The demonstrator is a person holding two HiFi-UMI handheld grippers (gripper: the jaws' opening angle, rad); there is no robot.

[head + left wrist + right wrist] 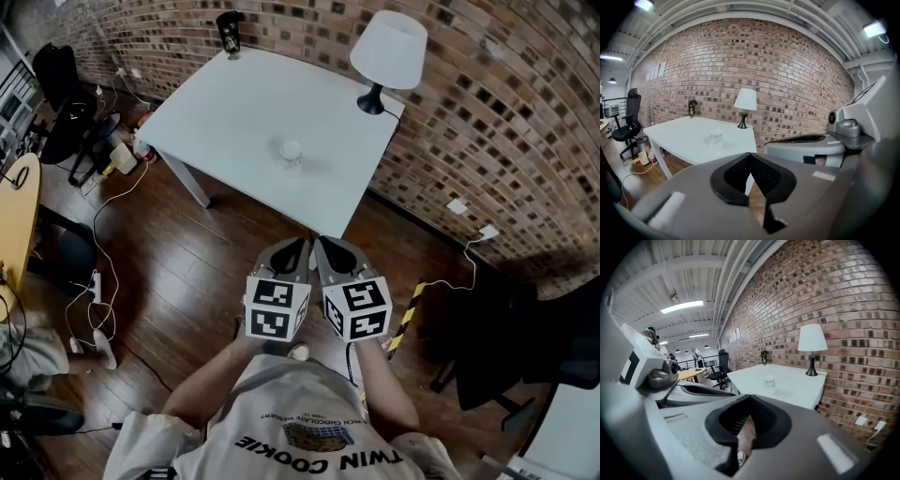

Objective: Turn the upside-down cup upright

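A small clear cup [292,153] stands upside down near the middle of the white table [225,112]. Both grippers hang side by side over the wooden floor, short of the table's near corner and well apart from the cup. My left gripper [300,247] is shut with nothing in it, and so is my right gripper [323,247]. In the left gripper view the cup [715,138] sits beyond the closed jaws [750,157], on the table [679,136]. The right gripper view shows the cup [769,384] ahead of its closed jaws [749,400].
A white lamp [387,52] on a black base stands at the table's far right corner, and a dark bottle-like object [229,33] at the far edge. A brick wall runs behind. Office chairs [67,103] and cables lie left; a black chair [511,342] right.
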